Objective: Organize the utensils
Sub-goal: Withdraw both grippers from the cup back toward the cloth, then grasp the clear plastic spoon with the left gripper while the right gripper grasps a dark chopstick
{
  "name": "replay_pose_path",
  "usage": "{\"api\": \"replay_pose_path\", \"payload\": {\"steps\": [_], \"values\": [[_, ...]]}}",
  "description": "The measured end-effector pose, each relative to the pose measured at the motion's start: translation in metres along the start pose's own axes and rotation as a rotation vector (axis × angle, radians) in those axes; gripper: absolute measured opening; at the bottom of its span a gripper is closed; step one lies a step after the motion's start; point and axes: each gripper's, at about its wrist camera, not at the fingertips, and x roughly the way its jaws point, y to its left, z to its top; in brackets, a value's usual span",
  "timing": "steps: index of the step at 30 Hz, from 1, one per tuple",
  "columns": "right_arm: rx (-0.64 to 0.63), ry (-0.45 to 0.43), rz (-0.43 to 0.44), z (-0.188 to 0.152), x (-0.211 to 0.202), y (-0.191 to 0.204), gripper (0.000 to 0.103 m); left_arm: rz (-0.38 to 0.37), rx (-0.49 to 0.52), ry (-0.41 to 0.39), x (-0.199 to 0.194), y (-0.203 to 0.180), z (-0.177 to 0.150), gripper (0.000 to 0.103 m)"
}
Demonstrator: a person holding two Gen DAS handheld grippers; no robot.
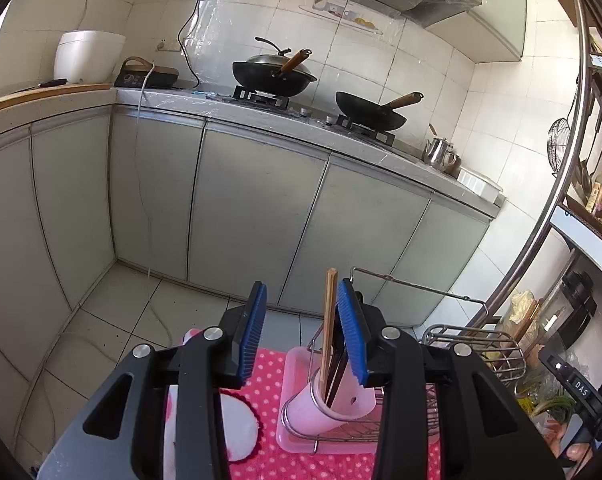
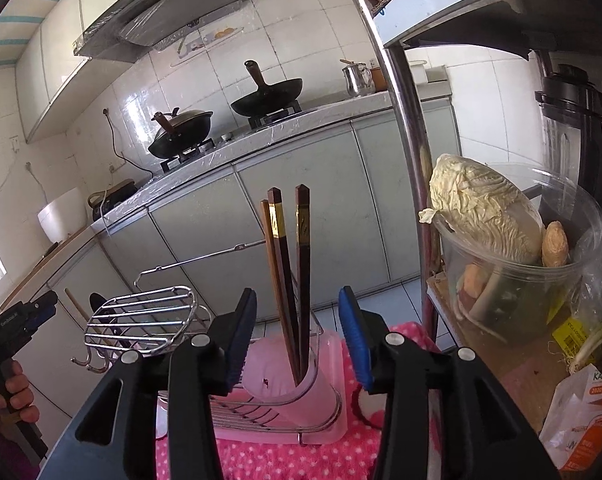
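A white-pink utensil cup (image 1: 333, 404) stands in a wire rack on a pink tray (image 1: 291, 384). Chopsticks stand upright in it: a light wooden one (image 1: 329, 320) and dark ones (image 2: 297, 280) with gold bands. My left gripper (image 1: 301, 336) is open and empty just above the cup, the light chopstick close to its right finger. My right gripper (image 2: 297, 336) is open and empty, its fingers either side of the dark chopsticks and cup (image 2: 281, 376). The left gripper also shows at the right wrist view's left edge (image 2: 33, 312).
The tray sits on a pink dotted cloth (image 1: 269, 364). A wire dish rack (image 2: 141, 320) with hooks stands beside the cup. A steel shelf post (image 2: 405, 160), a tub of cabbage (image 2: 501, 248) and a blender (image 2: 581, 120) are at right. Woks (image 1: 273, 76) sit on the far counter.
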Motion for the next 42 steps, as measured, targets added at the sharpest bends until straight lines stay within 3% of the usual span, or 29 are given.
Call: {"api": "replay_pose_path", "payload": {"steps": [6,14,22,27,35,39,42], "values": [[0.003,0.024,0.01,-0.025,-0.026,0.001,0.042,-0.016,0.009,0.076,-0.013,0.002,-0.036,0.038],[0.003,0.179,0.053,-0.083,-0.03,0.005,0.042,-0.075,0.074,0.266,-0.012,-0.009,-0.109,0.038],[0.02,0.365,0.13,-0.135,-0.019,0.01,0.028,-0.13,0.074,0.518,0.02,-0.014,-0.177,0.038],[0.053,0.43,0.154,-0.151,-0.013,0.004,0.023,-0.148,0.031,0.648,0.052,-0.017,-0.201,0.036],[0.064,0.47,0.173,-0.16,-0.008,0.001,0.023,-0.107,0.042,0.753,0.084,-0.025,-0.226,0.035],[0.066,0.489,0.188,-0.162,-0.005,0.005,0.023,-0.088,0.037,0.76,0.091,-0.028,-0.233,0.009],[0.059,0.504,0.199,-0.164,-0.003,0.009,0.023,-0.093,0.022,0.757,0.096,-0.029,-0.237,0.002]]}}
